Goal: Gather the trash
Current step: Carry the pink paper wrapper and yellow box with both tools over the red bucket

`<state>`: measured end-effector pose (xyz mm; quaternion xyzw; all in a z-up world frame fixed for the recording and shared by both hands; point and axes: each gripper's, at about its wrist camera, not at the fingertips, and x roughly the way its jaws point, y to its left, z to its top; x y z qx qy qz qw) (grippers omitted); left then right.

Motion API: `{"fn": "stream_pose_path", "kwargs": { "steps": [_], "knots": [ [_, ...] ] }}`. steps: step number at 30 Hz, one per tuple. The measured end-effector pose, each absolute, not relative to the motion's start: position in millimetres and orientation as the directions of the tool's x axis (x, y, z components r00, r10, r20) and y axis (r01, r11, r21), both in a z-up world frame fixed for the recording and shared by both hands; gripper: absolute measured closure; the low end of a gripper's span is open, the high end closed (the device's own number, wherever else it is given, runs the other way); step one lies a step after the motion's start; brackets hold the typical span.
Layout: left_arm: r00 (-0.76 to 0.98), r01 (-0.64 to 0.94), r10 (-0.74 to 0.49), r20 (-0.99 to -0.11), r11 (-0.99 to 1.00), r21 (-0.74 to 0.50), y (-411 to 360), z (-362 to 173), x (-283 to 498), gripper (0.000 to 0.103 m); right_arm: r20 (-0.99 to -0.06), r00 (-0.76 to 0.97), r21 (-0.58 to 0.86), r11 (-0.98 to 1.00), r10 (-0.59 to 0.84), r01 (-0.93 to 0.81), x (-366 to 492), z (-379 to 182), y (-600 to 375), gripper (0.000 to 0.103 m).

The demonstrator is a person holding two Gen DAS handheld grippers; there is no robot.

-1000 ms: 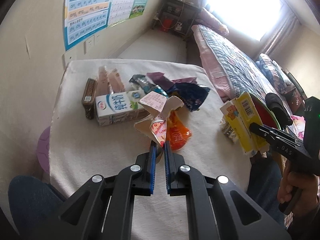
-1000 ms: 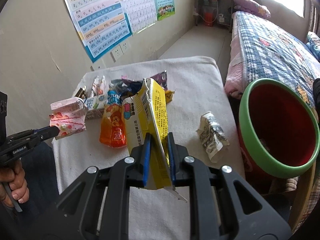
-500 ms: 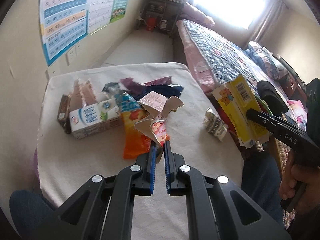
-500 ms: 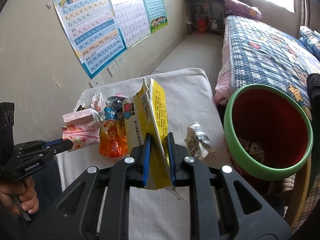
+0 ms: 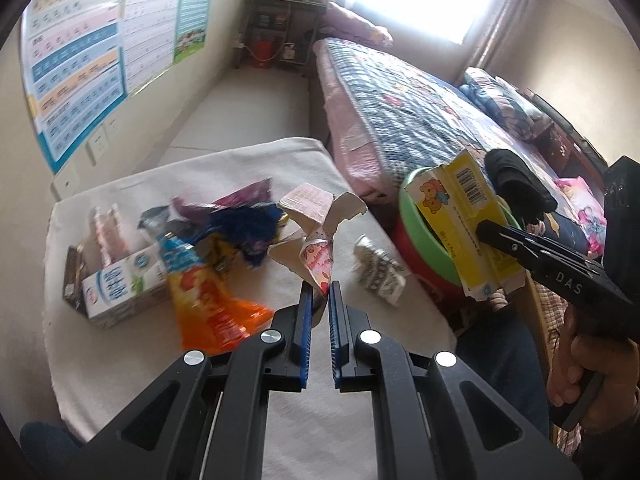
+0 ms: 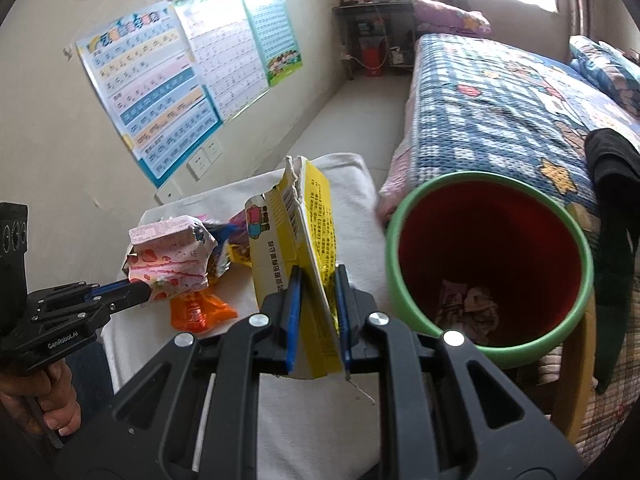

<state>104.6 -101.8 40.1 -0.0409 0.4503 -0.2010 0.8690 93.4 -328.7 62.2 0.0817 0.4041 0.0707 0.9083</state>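
Observation:
My left gripper is shut on a torn pink strawberry carton and holds it above the table; the carton also shows in the right wrist view. My right gripper is shut on a flattened yellow carton, held up beside the red bin with a green rim. In the left wrist view the yellow carton hangs at the bin's rim. Crumpled paper lies at the bin's bottom.
On the white-covered table lie an orange snack bag, a white milk carton, blue and purple wrappers and a crumpled patterned wrapper. A quilted bed stands behind the bin. Posters hang on the left wall.
Both grippers have swung right toward the bin with their cartons. The yellow carton now sits at the bin's rim, and the bin's inside shows more fully.

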Motion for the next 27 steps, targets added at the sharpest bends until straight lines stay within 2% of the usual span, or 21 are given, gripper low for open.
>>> {"fn": "stream_pose_path", "kwargs": {
  "steps": [27],
  "knots": [
    [0.415, 0.503, -0.507, -0.755, 0.82, -0.274, -241, 53, 132, 0.098, -0.718, 0.695, 0.207, 0.967, 0.046, 0.151, 83, 69, -453, 0.087]
  ]
}}
